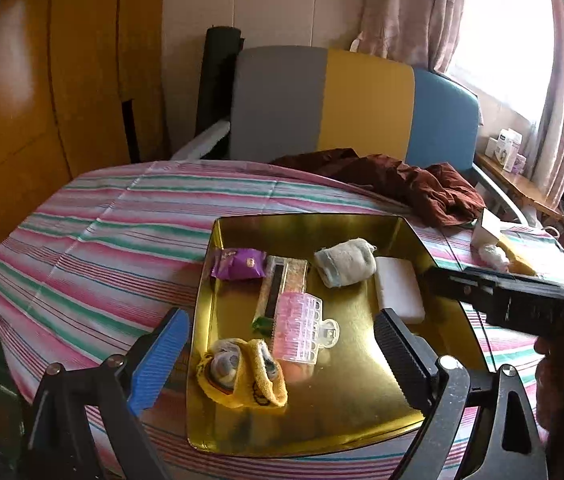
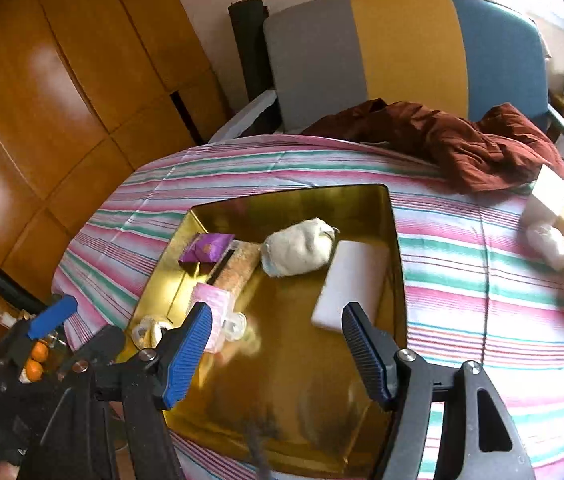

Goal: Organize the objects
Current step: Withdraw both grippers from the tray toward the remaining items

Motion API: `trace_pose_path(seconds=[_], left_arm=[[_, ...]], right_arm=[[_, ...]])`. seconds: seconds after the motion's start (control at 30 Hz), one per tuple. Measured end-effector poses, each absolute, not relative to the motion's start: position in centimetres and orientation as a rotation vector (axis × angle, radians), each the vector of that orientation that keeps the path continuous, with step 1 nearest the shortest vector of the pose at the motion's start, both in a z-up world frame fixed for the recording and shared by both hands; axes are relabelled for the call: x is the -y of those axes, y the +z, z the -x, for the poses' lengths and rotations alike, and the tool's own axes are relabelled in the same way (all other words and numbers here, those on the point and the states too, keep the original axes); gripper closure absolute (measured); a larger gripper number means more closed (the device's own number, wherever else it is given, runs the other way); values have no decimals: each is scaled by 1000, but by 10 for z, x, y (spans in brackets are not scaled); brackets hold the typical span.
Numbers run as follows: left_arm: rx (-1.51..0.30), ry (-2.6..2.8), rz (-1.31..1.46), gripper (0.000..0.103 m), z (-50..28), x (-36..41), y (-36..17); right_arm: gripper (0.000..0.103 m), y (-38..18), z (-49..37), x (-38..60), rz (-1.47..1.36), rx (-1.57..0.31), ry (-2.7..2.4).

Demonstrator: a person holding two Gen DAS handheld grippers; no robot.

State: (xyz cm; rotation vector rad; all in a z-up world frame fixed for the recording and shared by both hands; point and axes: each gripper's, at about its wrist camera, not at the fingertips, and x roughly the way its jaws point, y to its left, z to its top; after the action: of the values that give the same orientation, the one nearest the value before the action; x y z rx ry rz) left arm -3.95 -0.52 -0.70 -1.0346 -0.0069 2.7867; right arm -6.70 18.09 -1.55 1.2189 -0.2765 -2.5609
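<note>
A gold tray (image 1: 361, 408) sits on a counter draped in a pink-and-green striped cloth (image 1: 94, 256), already holding most of the clutter: a purple snack packet (image 1: 238, 263) at its 11 o'clock corner, a long glitter-filled case (image 1: 282, 286) beside it, a pink hair clip (image 1: 299, 326) at centre, a yellow cartoon sock (image 1: 242, 372) at 7 o'clock, a rolled grey sock (image 1: 343, 262) at 1 o'clock and a white block (image 1: 397, 288) at 3 o'clock. The left claw (image 1: 282, 360) hangs wide open over the yellow sock and clip, holding nothing; the right claw (image 2: 278, 354) stands part open and empty above the tray's near half. Off the tray, at 2 o'clock on the cloth, a white box (image 2: 545, 196) and a wrapped white bundle (image 2: 547, 246) look still unsorted. Fetching them well likely means lifting clear of the tray rim before swinging right, approaching each piece squarely, then setting it on bare gold rather than atop the socks.
</note>
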Motion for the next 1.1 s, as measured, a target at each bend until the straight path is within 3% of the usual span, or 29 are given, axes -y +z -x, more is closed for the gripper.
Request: trace_pose_path(seconds=[0.57, 1.1], left_arm=[[-28, 2792, 1033, 9, 21, -3, -4], [-107, 2777, 1004, 8, 13, -19, -1]], right_arm=[[34, -14, 31, -185, -1180, 135, -2707], [34, -16, 21, -216, -1193, 175, -2768]])
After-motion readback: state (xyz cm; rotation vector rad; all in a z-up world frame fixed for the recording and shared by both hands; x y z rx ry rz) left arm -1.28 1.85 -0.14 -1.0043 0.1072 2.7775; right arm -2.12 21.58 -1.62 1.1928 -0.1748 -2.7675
